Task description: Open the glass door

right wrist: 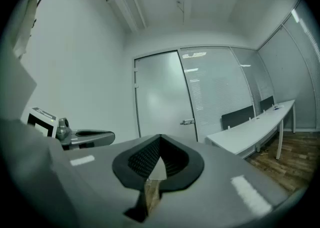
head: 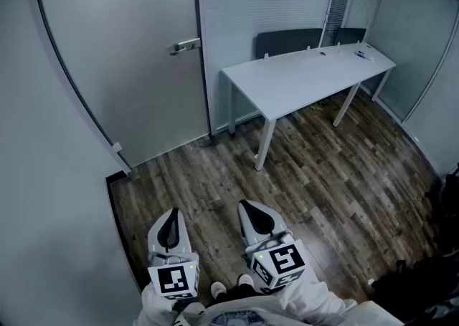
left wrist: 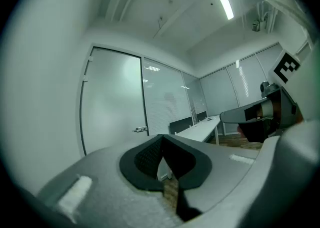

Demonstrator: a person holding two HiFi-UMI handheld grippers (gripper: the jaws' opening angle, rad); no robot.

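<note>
The frosted glass door (head: 122, 59) stands shut in the far wall, its metal lever handle (head: 186, 46) on the right edge. Both grippers are held low and well short of it, pointing level toward it. My left gripper (head: 172, 216) is shut, tips touching, with nothing held. My right gripper (head: 247, 208) beside it is also shut and empty. In the left gripper view the door (left wrist: 112, 101) and handle (left wrist: 141, 130) lie straight ahead past the shut left gripper (left wrist: 162, 138). In the right gripper view the handle (right wrist: 188, 122) sits above the shut right gripper (right wrist: 160, 138).
A white table (head: 308, 77) stands to the right of the door, with dark chairs (head: 287, 41) behind it and small items at its far end. A blank wall (head: 43, 195) runs along the left. The floor (head: 215, 174) is dark wood planks. Glass partitions with blinds close the right side.
</note>
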